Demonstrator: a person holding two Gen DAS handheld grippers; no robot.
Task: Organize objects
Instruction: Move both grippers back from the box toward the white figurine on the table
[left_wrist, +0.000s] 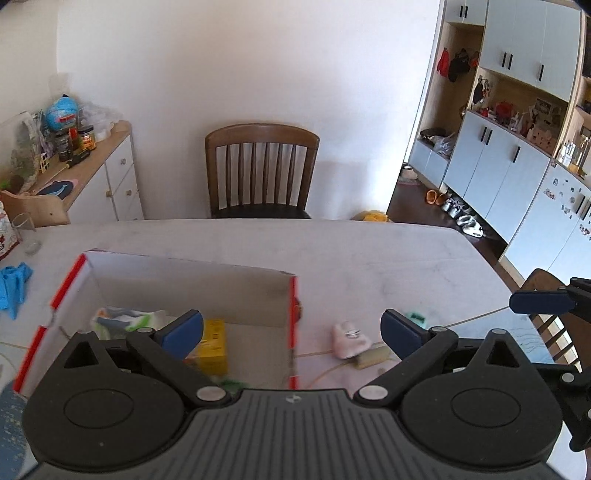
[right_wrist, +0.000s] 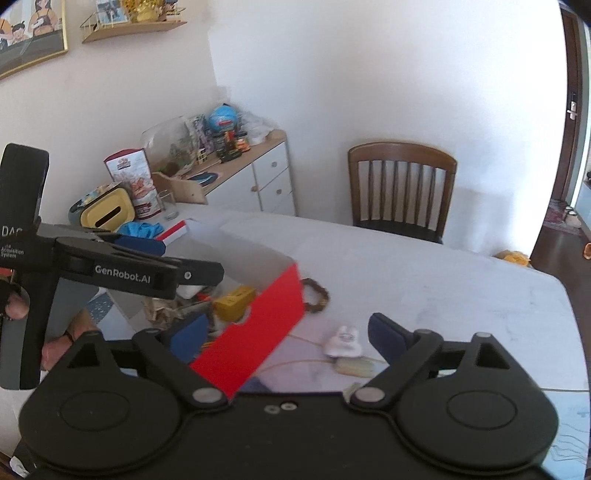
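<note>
Home dining room. Pale tabletop (left_wrist: 369, 251) with a wooden slat-back chair (left_wrist: 261, 170) against a plain white wall. White sideboard (left_wrist: 118, 181) with a wood top, cluttered with jars, bags and a small globe (left_wrist: 61, 112). Built-in white cabinets (left_wrist: 509, 162) with open shelves holding household bits; shoes (left_wrist: 458, 214) lined up on the dark floor below. Framed picture (right_wrist: 29, 33) and a small wall shelf (right_wrist: 133, 26).

A wooden chair (left_wrist: 261, 171) stands against the white wall (left_wrist: 258, 62) beyond the tabletop's (left_wrist: 369, 251) far edge; pale cabinets (left_wrist: 517, 122) line the right.
</note>
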